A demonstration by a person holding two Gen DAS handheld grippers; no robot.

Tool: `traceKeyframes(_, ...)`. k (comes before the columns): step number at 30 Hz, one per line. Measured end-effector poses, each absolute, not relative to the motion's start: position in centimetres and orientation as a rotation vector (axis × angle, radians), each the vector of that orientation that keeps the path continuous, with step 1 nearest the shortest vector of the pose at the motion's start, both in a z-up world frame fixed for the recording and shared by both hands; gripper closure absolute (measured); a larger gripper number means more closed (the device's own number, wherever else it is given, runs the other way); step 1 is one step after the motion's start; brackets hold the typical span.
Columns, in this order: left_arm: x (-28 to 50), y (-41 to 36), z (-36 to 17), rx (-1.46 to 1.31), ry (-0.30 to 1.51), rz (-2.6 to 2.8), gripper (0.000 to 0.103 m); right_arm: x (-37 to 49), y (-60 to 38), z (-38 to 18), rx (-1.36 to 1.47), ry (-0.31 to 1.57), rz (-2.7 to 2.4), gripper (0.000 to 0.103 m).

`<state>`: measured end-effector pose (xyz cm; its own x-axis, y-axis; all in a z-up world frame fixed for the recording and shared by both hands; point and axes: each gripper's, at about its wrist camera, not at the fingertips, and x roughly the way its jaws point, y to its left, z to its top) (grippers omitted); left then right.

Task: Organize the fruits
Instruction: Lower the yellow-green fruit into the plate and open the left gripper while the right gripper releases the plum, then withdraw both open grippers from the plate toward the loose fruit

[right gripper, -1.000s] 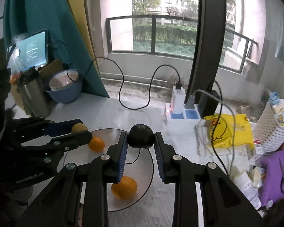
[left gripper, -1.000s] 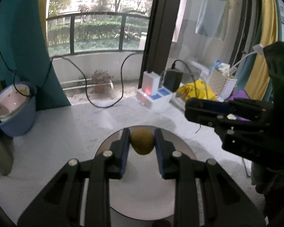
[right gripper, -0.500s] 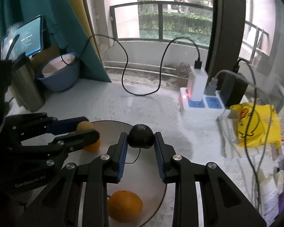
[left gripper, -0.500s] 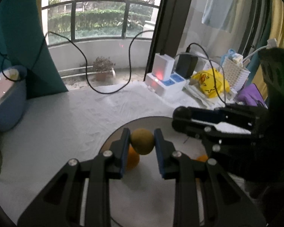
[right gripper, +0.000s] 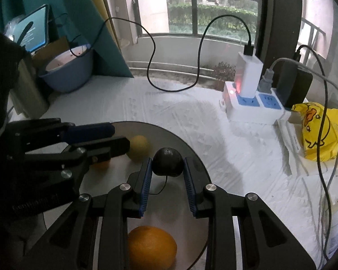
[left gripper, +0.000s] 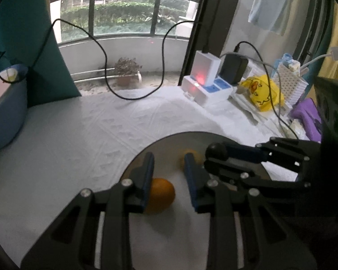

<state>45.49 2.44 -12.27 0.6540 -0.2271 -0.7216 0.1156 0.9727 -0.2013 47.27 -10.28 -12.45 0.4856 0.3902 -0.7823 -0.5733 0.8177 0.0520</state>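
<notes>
From my left wrist view, my left gripper has its jaws opening with nothing between the pads; the yellowish fruit lies on the round plate past the right finger, an orange beside the left. From my right wrist view, my right gripper clamps a dark fruit above the plate. No legible writing.
</notes>
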Motion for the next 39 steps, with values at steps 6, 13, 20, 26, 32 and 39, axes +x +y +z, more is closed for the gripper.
traceKeyframes(6, 45.4, 2.8, -12.2, -0.149, 0.845, -0.180, 0.065, 47.3, -10.3, -12.5, -0.218, 0.898, 0.588, 0.073)
traceKeyframes(13, 45.0, 3.4, -11.0, -0.152, 0.823, -0.160, 0.058, 47.1, -10.0, -12.0, -0.218, 0.899, 0.585, 0.058)
traceKeyframes(20, 44.3, 3.9, -9.8, -0.160, 0.804, -0.141, 0.058, 46.9, -10.1, -10.7, -0.218, 0.877, 0.569, 0.057)
traceKeyframes(26, 43.6, 4.2, -8.7, -0.166, 0.786, -0.131, 0.058, 46.4, -10.1, -9.4, -0.221, 0.851, 0.559, 0.057)
traceKeyframes(32, 42.8, 4.5, -7.3, -0.183, 0.760, -0.124, 0.058, 46.0, -10.1, -7.5, -0.220, 0.817, 0.550, 0.057)
traceKeyframes(39, 41.4, 4.9, -5.2, -0.193, 0.715, -0.117, 0.058, 44.7, -10.3, -5.1, -0.222, 0.770, 0.544, 0.057)
